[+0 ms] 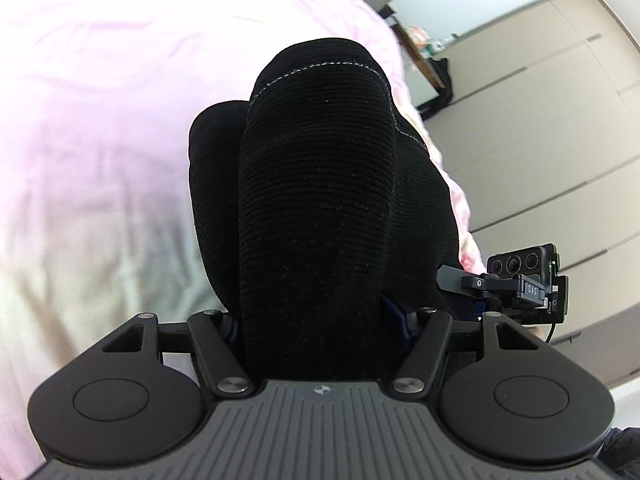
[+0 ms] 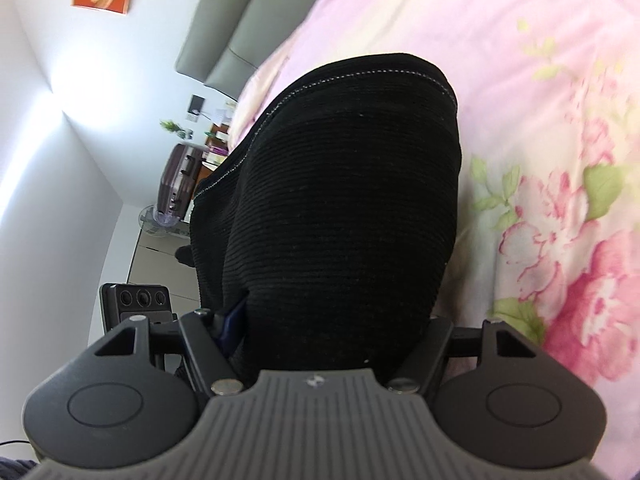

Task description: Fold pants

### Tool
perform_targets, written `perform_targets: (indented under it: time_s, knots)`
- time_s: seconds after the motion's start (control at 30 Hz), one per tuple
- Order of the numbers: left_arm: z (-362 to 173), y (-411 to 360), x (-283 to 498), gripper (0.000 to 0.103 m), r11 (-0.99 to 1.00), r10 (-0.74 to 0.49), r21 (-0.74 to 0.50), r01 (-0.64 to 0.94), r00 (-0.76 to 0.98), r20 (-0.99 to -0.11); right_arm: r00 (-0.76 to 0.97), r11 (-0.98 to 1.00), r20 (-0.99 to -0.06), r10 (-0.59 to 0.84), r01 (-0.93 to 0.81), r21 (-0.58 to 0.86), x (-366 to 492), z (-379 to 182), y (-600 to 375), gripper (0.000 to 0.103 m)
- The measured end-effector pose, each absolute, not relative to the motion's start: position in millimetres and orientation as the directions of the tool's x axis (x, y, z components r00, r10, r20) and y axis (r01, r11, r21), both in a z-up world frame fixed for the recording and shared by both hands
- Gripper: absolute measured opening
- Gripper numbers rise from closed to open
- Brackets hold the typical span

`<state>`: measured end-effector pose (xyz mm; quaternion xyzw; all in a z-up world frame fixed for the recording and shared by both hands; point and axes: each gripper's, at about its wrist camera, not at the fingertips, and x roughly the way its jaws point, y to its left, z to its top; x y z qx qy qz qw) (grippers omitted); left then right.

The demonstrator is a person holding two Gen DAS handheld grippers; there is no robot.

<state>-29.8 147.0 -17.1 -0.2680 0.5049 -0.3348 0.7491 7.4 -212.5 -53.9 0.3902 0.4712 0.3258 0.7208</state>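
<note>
The black ribbed pants (image 1: pixel 320 208) fill the middle of the left wrist view, bunched over my left gripper (image 1: pixel 320 320) so that its fingers are hidden; it is shut on the cloth. The same black pants (image 2: pixel 344 208), with a pale stitched hem at the top, drape over my right gripper (image 2: pixel 332 320), which is shut on them as well. Both grippers hold the cloth lifted above a pink bedsheet (image 1: pixel 100 120). The other gripper's camera block (image 1: pixel 524 280) shows at the right of the left wrist view.
The bed has a pink floral sheet (image 2: pixel 560 200) and a grey headboard (image 2: pixel 224 32). Beige wardrobe doors (image 1: pixel 540 100) stand beyond the bed's edge. A purple suitcase (image 2: pixel 178 184), a fan and a cluttered desk stand by the white wall.
</note>
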Motion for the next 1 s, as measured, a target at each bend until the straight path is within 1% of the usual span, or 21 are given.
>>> perform_targets:
  time_s: [0.1,0.27,0.47,0.6,0.8,1.0]
  knots:
    - [-4,128,-33,0.075,0.622,-0.782,-0.737,0.266,0.26,-0.566,0.377,0.491,-0.419,0.826,-0.115,0.863,-9,-36,-231,0.066]
    - [9,94,-31,0.075,0.612,-0.79,-0.727,0.309,0.234,-0.566,0.421,0.498,-0.414,0.807,-0.11,0.86,-29,-23,-263,0.066]
    - [7,52,-10,0.075,0.6,-0.798,-0.728,0.331,0.196,-0.57,0.474,0.509,-0.415,0.777,-0.085,0.856,-45,-18,-305,0.066]
    - [-3,25,6,0.075,0.581,-0.81,-0.738,0.342,0.159,-0.564,0.504,0.531,-0.434,0.747,-0.06,0.845,-47,-13,-342,0.066]
    - [-11,-34,53,0.075,0.533,-0.842,-0.769,0.352,0.13,-0.524,0.519,0.592,-0.478,0.708,-0.068,0.803,-19,4,-411,0.066]
    - [-14,-96,119,0.075,0.506,-0.86,-0.784,0.359,0.144,-0.489,0.538,0.631,-0.498,0.68,-0.084,0.771,38,15,-485,0.066]
